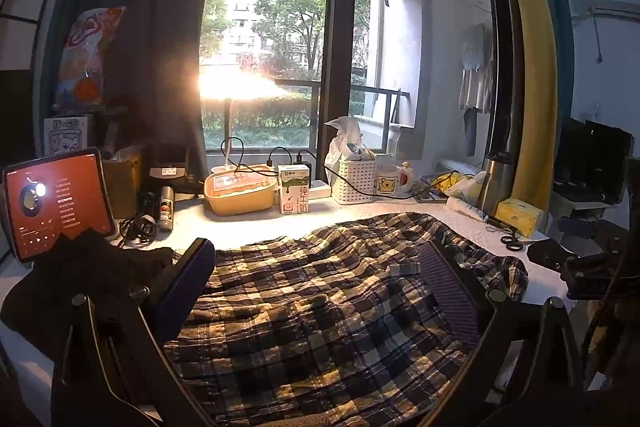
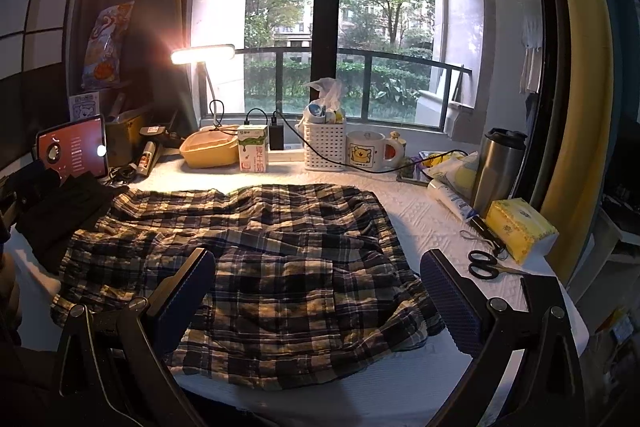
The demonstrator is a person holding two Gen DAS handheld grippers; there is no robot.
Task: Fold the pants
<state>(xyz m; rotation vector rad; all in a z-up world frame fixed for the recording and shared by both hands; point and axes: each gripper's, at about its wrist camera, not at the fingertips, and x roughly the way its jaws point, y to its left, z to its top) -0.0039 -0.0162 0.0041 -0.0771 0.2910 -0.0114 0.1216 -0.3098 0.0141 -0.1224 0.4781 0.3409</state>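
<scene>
Plaid pants (image 2: 280,267) lie spread and wrinkled on a white-covered table (image 2: 420,219); they also fill the left wrist view (image 1: 320,307). My left gripper (image 1: 316,267) is open and hovers low over the pants, its fingers astride the cloth with nothing held. My right gripper (image 2: 318,277) is open above the pants' near right part, empty. The right gripper's body (image 1: 576,267) shows at the right edge of the left wrist view.
A black garment (image 2: 68,211) lies at the left by a tablet (image 2: 74,151). Along the window stand a lamp (image 2: 202,53), yellow box (image 2: 208,149), milk carton (image 2: 253,149), white basket (image 2: 324,145), mug (image 2: 370,151) and steel tumbler (image 2: 498,167). Scissors (image 2: 486,265) and tissue pack (image 2: 520,227) lie right.
</scene>
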